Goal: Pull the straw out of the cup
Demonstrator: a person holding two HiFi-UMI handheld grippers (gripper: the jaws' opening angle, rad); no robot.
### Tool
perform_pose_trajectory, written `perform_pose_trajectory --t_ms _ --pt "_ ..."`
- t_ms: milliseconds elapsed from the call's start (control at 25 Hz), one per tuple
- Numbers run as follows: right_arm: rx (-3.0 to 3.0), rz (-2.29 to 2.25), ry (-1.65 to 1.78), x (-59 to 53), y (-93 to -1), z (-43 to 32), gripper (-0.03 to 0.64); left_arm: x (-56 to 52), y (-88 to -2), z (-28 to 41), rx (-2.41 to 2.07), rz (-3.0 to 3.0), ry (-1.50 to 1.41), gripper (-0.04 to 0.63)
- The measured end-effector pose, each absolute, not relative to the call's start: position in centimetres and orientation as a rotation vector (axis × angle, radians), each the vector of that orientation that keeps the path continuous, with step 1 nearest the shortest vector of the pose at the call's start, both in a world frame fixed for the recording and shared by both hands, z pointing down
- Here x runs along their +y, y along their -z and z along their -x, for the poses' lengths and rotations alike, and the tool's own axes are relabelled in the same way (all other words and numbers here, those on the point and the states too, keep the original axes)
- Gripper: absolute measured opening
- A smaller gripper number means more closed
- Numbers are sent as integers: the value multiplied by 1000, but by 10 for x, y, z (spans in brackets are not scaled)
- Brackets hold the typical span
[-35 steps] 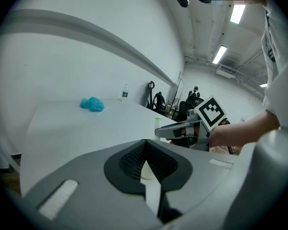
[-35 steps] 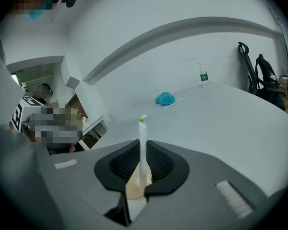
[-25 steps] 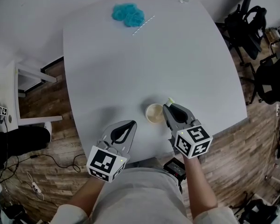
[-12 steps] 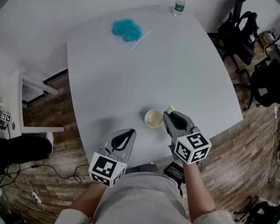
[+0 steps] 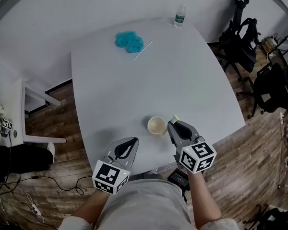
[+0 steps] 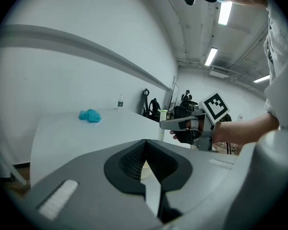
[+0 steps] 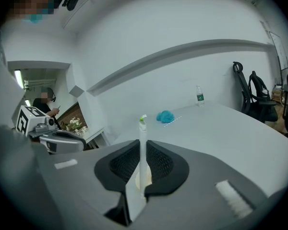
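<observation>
A cream paper cup (image 5: 157, 125) stands near the front edge of the white table (image 5: 149, 80); its inside looks empty from above. My right gripper (image 5: 175, 123) is just right of the cup. It is shut on a white straw (image 7: 142, 147) with a green tip, held upright between the pads. The jaws hide the straw's lower end. The cup (image 7: 144, 178) shows just behind those jaws. My left gripper (image 5: 133, 141) hovers at the table's front edge, left of the cup, shut and holding nothing. From the left gripper view the right gripper (image 6: 182, 124) and the straw (image 6: 162, 126) show ahead.
A blue fluffy clump (image 5: 129, 40) and a second straw (image 5: 142, 51) lie at the table's far side, with a water bottle (image 5: 179, 15) at the far edge. Black chairs (image 5: 240, 42) stand to the right and a white side table (image 5: 24, 109) to the left.
Both grippers have risen slightly, the right one still gripping the straw beside the cup. The head view has pulled back, and the cup has not moved.
</observation>
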State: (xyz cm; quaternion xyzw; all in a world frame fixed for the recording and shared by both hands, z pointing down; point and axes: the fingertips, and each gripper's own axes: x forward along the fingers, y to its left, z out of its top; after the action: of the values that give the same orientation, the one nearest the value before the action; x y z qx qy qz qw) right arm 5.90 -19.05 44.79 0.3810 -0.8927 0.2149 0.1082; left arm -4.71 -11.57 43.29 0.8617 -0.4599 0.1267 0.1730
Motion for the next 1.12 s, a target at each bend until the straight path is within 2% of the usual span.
perform_pose_trajectory --t_ms 1120 --pt "-2663 -1144 -633 -114 -415 -83 44 -84 -401 33 -1285 -2546 -327 20"
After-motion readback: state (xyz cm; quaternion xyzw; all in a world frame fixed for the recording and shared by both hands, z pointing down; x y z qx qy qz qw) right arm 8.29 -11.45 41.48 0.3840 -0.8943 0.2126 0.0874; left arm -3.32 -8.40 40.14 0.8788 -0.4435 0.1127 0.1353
